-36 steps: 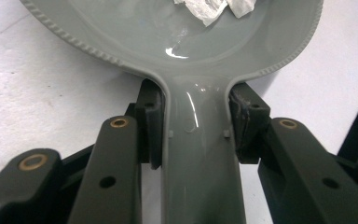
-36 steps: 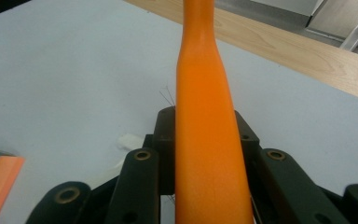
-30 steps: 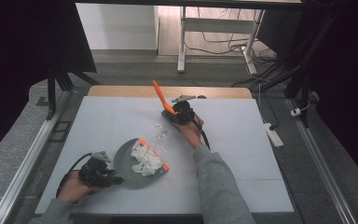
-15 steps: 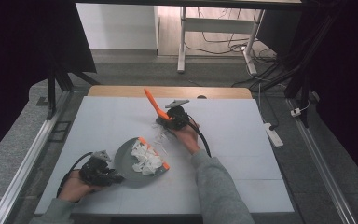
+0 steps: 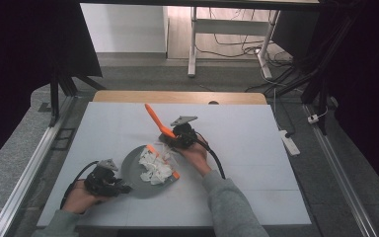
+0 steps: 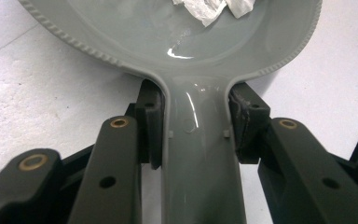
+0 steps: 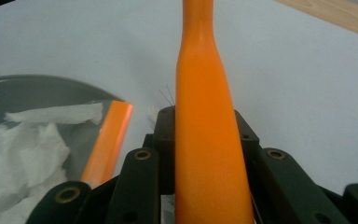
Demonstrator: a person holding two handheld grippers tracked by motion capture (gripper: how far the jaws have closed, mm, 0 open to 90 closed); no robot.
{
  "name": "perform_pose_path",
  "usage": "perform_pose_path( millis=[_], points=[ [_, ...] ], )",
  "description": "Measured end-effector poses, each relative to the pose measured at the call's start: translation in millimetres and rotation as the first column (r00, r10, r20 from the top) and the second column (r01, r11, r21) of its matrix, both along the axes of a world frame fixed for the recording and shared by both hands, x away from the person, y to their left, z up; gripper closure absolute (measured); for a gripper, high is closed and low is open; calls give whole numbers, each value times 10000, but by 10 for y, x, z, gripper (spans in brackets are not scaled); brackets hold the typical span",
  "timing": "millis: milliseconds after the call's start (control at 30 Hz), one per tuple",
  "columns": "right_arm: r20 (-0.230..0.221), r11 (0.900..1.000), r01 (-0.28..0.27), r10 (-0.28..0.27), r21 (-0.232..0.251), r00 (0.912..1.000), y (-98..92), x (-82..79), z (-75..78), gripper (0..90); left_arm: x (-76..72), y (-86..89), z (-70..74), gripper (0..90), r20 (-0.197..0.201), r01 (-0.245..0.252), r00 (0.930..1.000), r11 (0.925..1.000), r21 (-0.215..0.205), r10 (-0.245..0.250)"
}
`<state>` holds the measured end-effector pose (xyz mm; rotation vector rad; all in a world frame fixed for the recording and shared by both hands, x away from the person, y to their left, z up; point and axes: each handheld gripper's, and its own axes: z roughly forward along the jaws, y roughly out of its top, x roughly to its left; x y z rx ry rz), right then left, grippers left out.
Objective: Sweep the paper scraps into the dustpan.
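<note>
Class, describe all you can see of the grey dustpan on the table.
The grey dustpan looks like glossy plastic, with a rounded tray, a ribbed rim and a straight handle. It lies flat on the white table, with an orange strip along its far lip. Crumpled white paper sits in it. The left gripper is clamped on both sides of the handle.

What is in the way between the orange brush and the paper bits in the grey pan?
Nothing visible blocks it. The right tool grips the orange brush handle, and the brush's orange edge already lies at the crumpled white paper in the grey dustpan, whose handle the left tool clamps.
</note>
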<state>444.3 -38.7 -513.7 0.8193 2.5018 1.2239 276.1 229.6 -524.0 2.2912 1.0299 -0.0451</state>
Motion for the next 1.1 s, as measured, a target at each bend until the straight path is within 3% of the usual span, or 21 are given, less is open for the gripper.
perform_pose_path(
  millis=[467, 733, 1000, 1100],
  points=[
    [124, 9982, -555, 552, 233, 9984, 201, -459, 14, 701, -5, -25, 2, 610, 101, -71, 9999, 10000, -26, 71],
    [301, 9885, -1356, 1338, 669, 9905, 373, -707, 123, 701, -3, -31, -5, 610, 147, -136, 9998, 9999, -38, 136],
    [815, 9877, -1099, 1012, 1109, 9915, 242, -701, 369, 701, 3, -1, -25, 609, 184, -306, 9994, 9994, -138, 308],
    [980, 9910, -931, 836, 963, 9917, 168, -691, 419, 701, 5, 2, -32, 609, 187, -328, 9993, 9993, -151, 331]
  ],
)
